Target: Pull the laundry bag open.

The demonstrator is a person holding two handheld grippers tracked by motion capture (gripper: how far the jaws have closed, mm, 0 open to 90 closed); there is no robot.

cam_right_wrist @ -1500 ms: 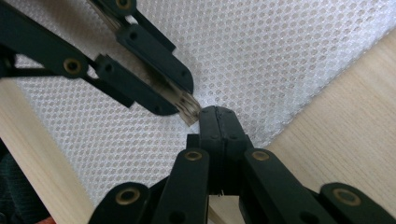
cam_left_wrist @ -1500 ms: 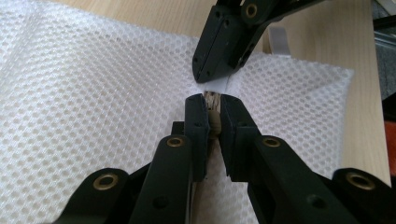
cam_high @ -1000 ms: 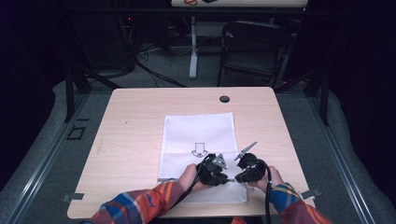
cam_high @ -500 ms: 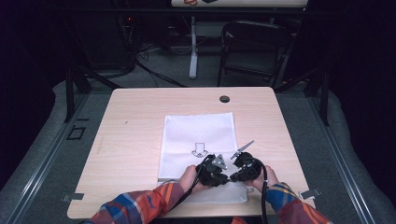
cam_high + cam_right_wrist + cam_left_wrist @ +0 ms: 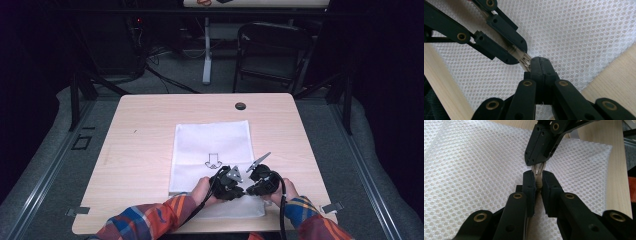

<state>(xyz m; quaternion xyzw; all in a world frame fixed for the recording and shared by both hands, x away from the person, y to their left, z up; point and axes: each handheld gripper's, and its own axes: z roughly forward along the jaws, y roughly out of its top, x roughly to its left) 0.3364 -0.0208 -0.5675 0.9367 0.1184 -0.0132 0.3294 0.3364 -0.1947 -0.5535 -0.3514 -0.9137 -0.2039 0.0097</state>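
Note:
A white mesh bag (image 5: pixel 212 145) lies flat on the wooden table (image 5: pixel 140 150), with a small arrow mark (image 5: pixel 213 161) printed on it. At its near edge the two grippers meet tip to tip. My left gripper (image 5: pixel 235 187) (image 5: pixel 538 173) is shut on the bag's cream zipper strip (image 5: pixel 538 183). My right gripper (image 5: pixel 252 187) (image 5: pixel 540 60) is shut on the small zipper pull (image 5: pixel 526 61), right in front of the left jaws. In the left gripper view the right gripper (image 5: pixel 535 163) reaches down from the top. In the right gripper view the left gripper (image 5: pixel 520 53) comes in from the upper left.
A round cable hole (image 5: pixel 240 106) sits near the table's far edge. A dark chair (image 5: pixel 272 50) and a table leg (image 5: pixel 206 50) stand beyond it. Bare tabletop flanks the bag left and right. The person's plaid sleeves (image 5: pixel 150 220) enter from the bottom.
The right gripper has edged slightly to the left, closer to the left gripper. The left gripper and the bag have stayed put.

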